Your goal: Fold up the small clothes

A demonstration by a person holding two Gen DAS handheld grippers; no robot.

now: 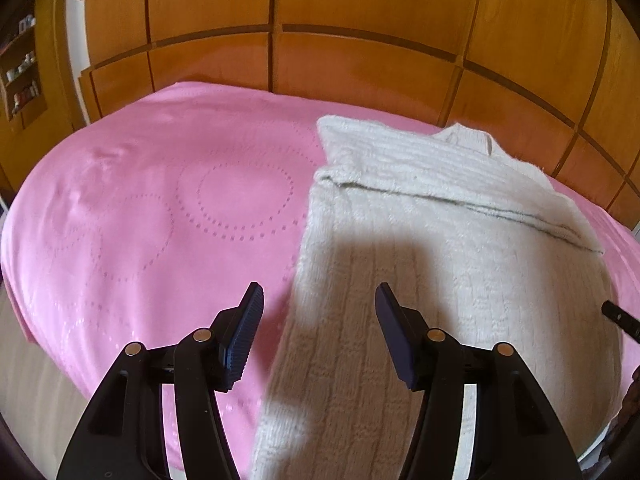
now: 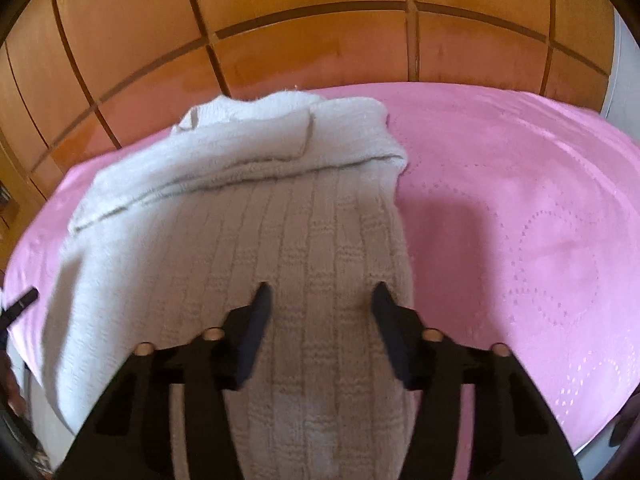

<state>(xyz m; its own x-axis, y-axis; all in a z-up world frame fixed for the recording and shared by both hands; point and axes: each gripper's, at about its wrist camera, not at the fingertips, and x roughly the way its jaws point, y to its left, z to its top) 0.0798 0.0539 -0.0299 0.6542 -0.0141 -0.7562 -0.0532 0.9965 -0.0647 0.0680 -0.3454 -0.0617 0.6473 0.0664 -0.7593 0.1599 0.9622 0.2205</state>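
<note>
A cream knitted sweater point(image 1: 440, 248) lies on a pink bedspread point(image 1: 160, 208), its sleeves folded across the upper part, its collar toward the wooden wall. My left gripper point(image 1: 319, 300) is open and empty, hovering over the sweater's left edge near its lower part. My right gripper point(image 2: 322, 300) is open and empty above the lower body of the sweater point(image 2: 280, 248), near its right edge. The tip of the other gripper shows at the right edge of the left wrist view point(image 1: 620, 316).
A wooden panelled wall point(image 1: 360, 40) runs behind the bed. Shelves with small items point(image 1: 22, 68) stand at the far left. The pink bedspread point(image 2: 520, 220) stretches to the right of the sweater. Floor point(image 1: 28, 380) shows at the lower left.
</note>
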